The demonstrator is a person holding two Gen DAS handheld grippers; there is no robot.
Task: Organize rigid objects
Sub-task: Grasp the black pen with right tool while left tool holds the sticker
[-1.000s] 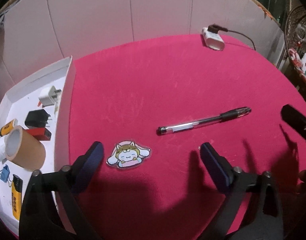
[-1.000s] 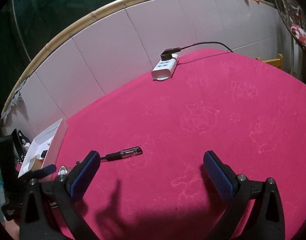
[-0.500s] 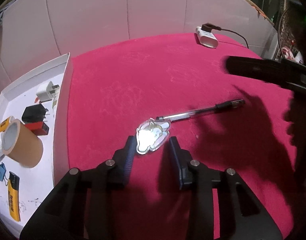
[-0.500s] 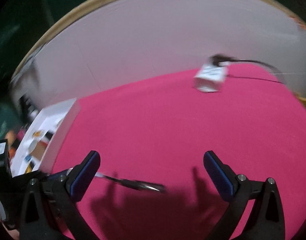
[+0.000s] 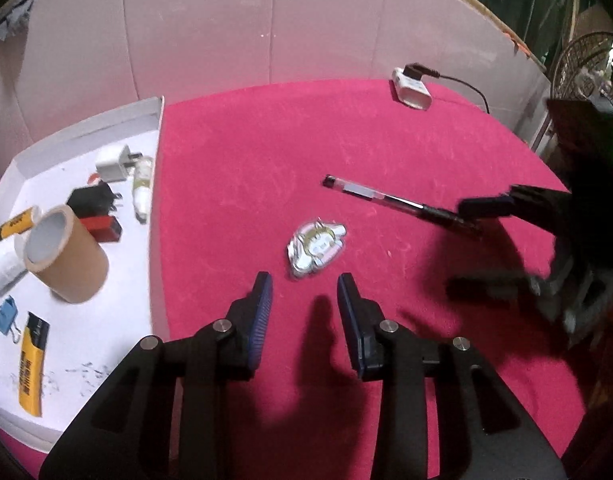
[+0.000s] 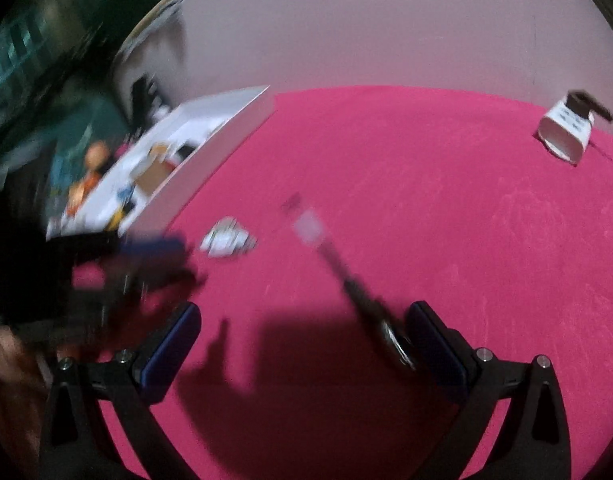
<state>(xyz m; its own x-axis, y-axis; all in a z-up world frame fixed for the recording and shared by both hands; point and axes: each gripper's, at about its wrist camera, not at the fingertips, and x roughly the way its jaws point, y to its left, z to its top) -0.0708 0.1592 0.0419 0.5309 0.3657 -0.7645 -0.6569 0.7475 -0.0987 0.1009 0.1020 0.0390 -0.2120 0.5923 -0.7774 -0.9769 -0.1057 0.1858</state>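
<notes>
Step in hand, as judged: clearing the last loose items off the red desk into the white tray at its left edge. Two items left out: a pen and a shiny cartoon sticker.

Left gripper low over the desk, jaws parted a little and holding nothing; sticker flat on the cloth just ahead of the tips, not between them. Right gripper wide open, empty. Pen running diagonally toward it, dark end close against the inner face of the right-hand finger; touching or not, cannot tell through the blur. In the left view, one right finger over the pen's dark end.

Next move, probably: centre the right jaws across the pen barrel, close, lift, carry to the tray. For the sticker, a harder pick: thin and flat, so tips pressed onto the cloth on either side of it, or an edge tipped up first.

In the tray:
- cardboard tape roll, on its side
- white plug, black plug
- small red block
- yellow-and-black lighter, second yellow item
- blue binder clip
- small white tube along the right wall
- white roll at the left edge, half hidden

Free floor near the tray's front right corner for the pen.
</notes>
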